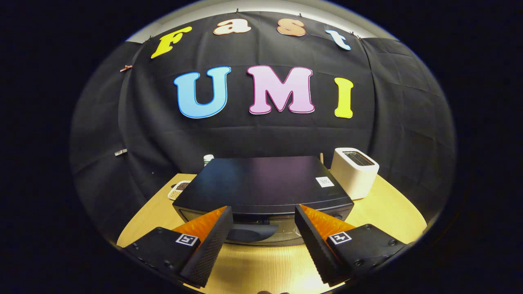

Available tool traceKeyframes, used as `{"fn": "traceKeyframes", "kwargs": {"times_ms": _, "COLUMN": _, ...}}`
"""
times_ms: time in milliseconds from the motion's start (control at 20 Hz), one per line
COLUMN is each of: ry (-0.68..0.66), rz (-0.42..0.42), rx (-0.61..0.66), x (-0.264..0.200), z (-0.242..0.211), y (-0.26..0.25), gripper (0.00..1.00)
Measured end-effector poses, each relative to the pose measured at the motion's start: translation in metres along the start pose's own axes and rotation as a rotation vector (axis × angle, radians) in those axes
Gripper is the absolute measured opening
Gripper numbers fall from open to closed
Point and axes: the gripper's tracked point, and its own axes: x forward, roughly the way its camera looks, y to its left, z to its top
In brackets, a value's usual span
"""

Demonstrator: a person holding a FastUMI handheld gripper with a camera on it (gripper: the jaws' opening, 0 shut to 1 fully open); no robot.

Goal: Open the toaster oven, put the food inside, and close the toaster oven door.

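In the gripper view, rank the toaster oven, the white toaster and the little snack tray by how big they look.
1. toaster oven, largest, just ahead of the open claw.
2. white toaster, beside and beyond the oven.
3. snack tray, smallest, though partly hidden behind the oven, so its full size is unsure.

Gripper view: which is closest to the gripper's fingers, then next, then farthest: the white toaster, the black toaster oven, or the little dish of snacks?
The gripper is open.
1. Toaster oven: just ahead of the fingers.
2. White toaster: beyond, by the oven's right side.
3. Dish: beyond, by its left side; too close to call against the toaster.
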Motion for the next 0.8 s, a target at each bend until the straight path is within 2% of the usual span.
{"fn": "traceKeyframes", "kwargs": {"times_ms": 250, "ry": 0.109, "rz": -0.003, "rx": 0.026, "x": 0.02, "z": -0.032, "y": 0.013, "gripper": 1.0}}
{"fn": "traceKeyframes", "kwargs": {"times_ms": 350, "ry": 0.101, "rz": -0.015, "rx": 0.05, "x": 0.022, "z": -0.026, "y": 0.012, "gripper": 1.0}}
{"fn": "traceKeyframes", "kwargs": {"times_ms": 550, "ry": 0.14, "rz": -0.022, "rx": 0.01, "x": 0.023, "z": -0.031, "y": 0.013, "gripper": 0.99}}
{"fn": "traceKeyframes", "kwargs": {"times_ms": 800, "ry": 0.221, "rz": 0.008, "rx": 0.094, "x": 0.018, "z": -0.042, "y": 0.011, "gripper": 1.0}}
